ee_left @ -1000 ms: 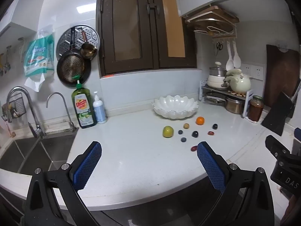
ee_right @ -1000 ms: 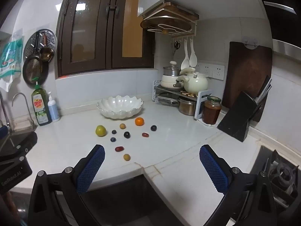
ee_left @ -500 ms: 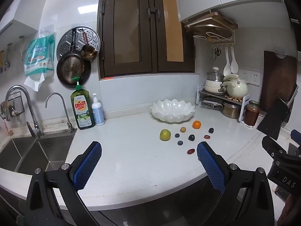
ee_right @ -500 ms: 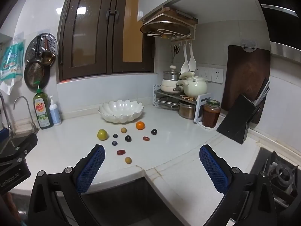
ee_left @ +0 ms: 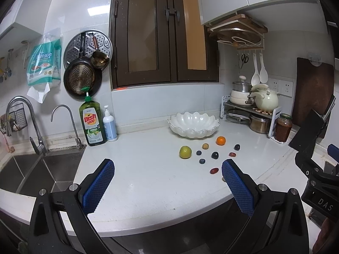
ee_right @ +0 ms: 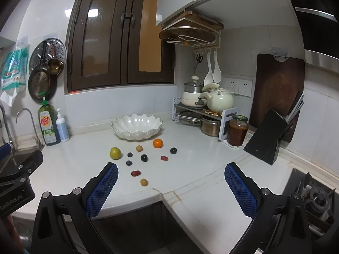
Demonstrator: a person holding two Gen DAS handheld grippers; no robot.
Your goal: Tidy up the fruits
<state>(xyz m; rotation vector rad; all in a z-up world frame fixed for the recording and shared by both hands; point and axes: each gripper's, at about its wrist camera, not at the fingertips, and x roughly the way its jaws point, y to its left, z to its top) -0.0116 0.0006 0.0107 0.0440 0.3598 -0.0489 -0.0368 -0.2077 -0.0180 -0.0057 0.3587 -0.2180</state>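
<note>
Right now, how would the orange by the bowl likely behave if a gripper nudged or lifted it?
The orange looks round and sits loose on the flat counter, so a nudge would probably roll it. Its small size suggests it is light. Its peel probably grips the textured pads well.

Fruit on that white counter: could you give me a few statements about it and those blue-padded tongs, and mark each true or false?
1. The white scalloped ceramic bowl already holds the small round orange fruit. False: the bowl looks empty, and the orange lies on the white stone counter in front of it.
2. Both the left tongs and the right tongs are open and hold nothing. True.
3. The yellow-green round fruit is the biggest piece. True.
4. The green dish soap bottle stands beside the brown glass jar. False: it stands by the sink, far from the jar.
</note>
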